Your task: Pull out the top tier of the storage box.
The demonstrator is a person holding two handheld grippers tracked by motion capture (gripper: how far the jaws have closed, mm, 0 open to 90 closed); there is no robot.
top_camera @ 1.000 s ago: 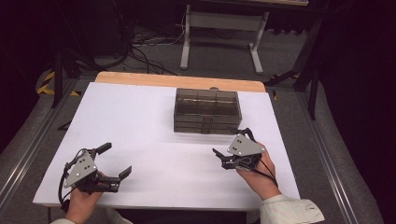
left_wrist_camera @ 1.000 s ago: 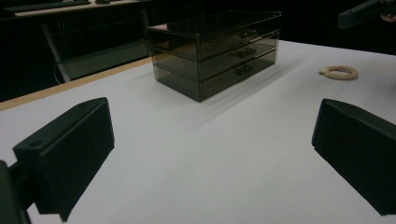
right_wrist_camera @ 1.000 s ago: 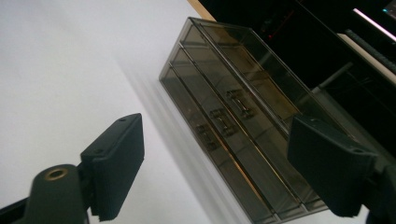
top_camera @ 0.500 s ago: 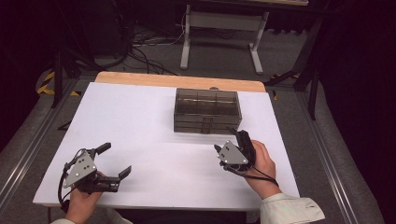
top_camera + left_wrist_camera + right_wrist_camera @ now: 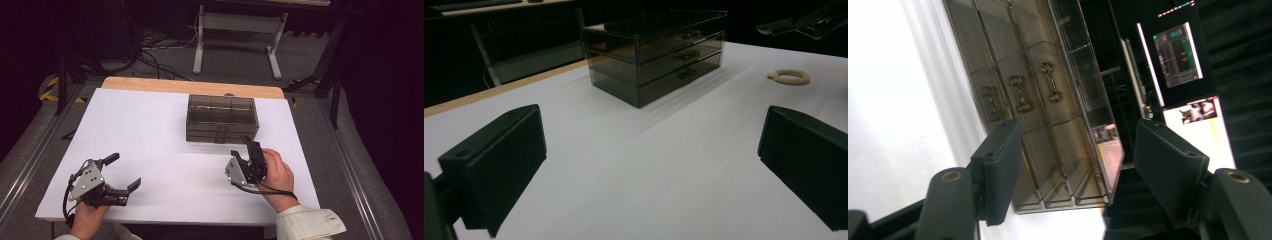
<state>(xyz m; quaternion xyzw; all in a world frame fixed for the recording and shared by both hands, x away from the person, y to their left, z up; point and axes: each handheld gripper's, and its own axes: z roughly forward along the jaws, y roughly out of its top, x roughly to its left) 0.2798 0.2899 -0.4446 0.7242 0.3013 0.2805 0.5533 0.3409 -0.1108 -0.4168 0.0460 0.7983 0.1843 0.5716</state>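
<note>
Dark floor with loose cables and a white metal stand (image 5: 239, 30) surrounds the white surface (image 5: 150, 130), which has a bare wooden strip along its far edge. A smoky transparent drawer box (image 5: 222, 118) stands near the far middle of the surface; in the left gripper view it shows three stacked drawers (image 5: 659, 52), each with a small handle on its front. A small pale beaded ring (image 5: 788, 76) lies flat on the surface, apart from the drawer box and to its right in that view. The right gripper (image 5: 248, 159) is held in the person's right hand (image 5: 275, 172) just in front of the drawer box, rolled onto its side and pointing at the drawer fronts. Its jaws have just been closing; they stand partly apart with nothing between them, and the right gripper view shows the three drawer handles (image 5: 1020, 93) beyond the gap. The left gripper (image 5: 121, 171) sits at the near left corner of the surface, well apart from the drawer box, with its jaws spread wide and empty.
</note>
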